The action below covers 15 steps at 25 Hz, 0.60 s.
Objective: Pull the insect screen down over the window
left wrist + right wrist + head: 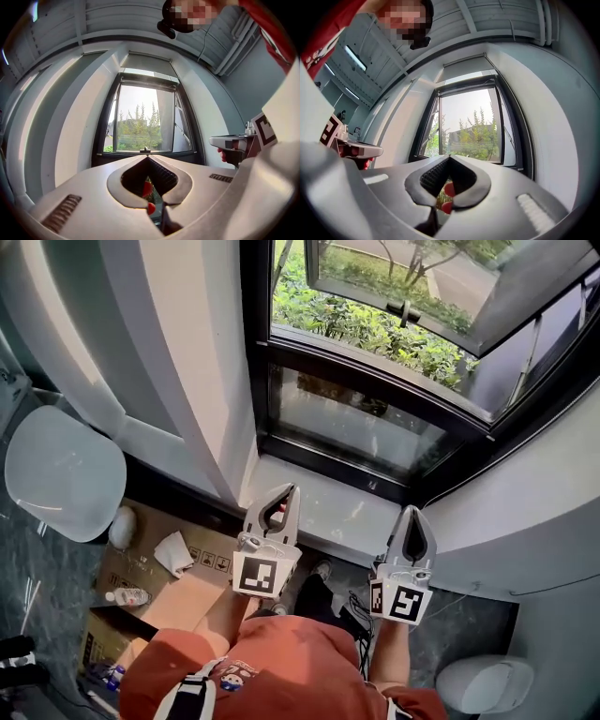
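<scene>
Jaws of left tool (pixel 290 491) and right tool (pixel 413 512) are clenched empty before window (pixel 375 423).

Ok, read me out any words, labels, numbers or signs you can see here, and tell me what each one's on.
No words or numbers can be read anywhere.
On the cardboard box: a row of small printed handling symbols, no legible text.
On the bottle: label too small to read.
On the shirt: print too blurred to read.
On the left gripper and right gripper: black-and-white square markers, no lettering.
</scene>
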Motion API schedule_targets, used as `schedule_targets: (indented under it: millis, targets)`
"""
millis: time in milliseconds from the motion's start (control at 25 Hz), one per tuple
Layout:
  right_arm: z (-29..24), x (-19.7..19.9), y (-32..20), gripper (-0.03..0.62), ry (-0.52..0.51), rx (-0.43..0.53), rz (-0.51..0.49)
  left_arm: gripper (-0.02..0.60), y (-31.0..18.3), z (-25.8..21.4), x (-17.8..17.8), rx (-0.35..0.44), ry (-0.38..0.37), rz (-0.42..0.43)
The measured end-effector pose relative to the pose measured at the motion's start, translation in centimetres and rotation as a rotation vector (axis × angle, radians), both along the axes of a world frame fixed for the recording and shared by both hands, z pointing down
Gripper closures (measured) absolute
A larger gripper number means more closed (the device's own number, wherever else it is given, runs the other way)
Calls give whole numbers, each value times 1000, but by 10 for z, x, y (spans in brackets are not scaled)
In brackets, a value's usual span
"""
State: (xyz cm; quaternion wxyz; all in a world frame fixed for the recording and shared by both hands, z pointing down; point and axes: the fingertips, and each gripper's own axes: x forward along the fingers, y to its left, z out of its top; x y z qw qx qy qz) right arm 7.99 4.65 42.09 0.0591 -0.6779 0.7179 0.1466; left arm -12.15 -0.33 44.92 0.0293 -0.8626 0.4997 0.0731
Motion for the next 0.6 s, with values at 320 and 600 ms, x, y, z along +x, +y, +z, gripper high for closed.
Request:
schedule_targets:
  millis: [320, 600]
  targets:
    - [-11, 52, -68, 585, -2, 16, -7, 577, -69, -12, 52, 2, -22, -6]
    - [-16, 117, -122, 585, -39, 36, 10, 577, -129, -28, 106, 13, -14, 12]
